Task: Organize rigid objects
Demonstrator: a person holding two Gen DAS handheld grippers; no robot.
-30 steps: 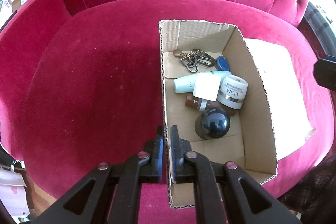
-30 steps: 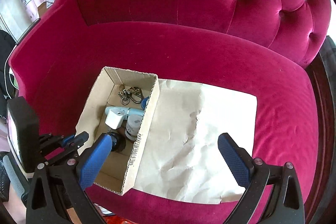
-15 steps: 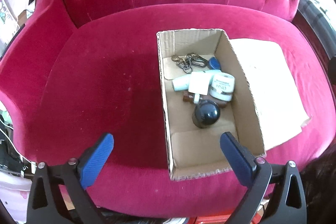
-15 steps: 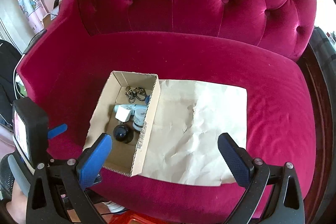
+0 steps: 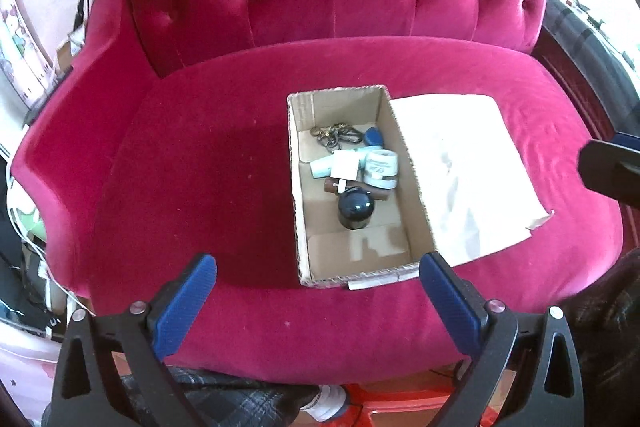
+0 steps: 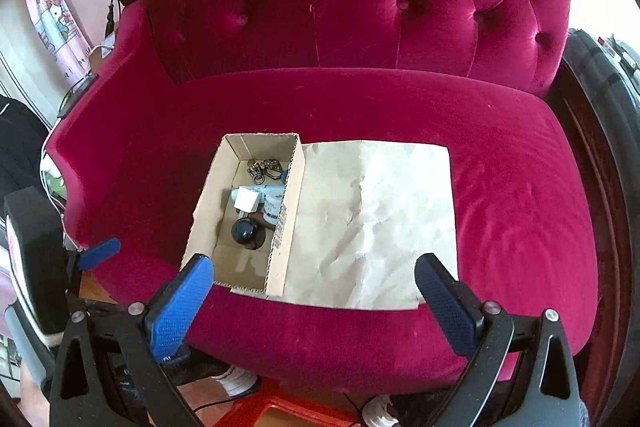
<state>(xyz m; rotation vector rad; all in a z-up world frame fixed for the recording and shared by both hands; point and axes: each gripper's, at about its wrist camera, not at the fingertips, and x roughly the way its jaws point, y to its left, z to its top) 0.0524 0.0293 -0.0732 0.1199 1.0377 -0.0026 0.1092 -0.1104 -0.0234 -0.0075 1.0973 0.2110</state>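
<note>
We are looking down on a crimson tufted sofa, and nothing is standing between our grippers and the cardboard box ahead of them on the seat. A creased sheet of paper is lying just beside the box, ahead of the right gripper. The left gripper is spreading its blue pads wide and holding nothing; the right one is standing equally wide and empty. The box is running its long axis away from us, its near end just beyond the left gripper. Inside it, a dark round-topped jar is sitting nearest us, with a brown tube, a white jar and keyring clips lying beyond.
</note>
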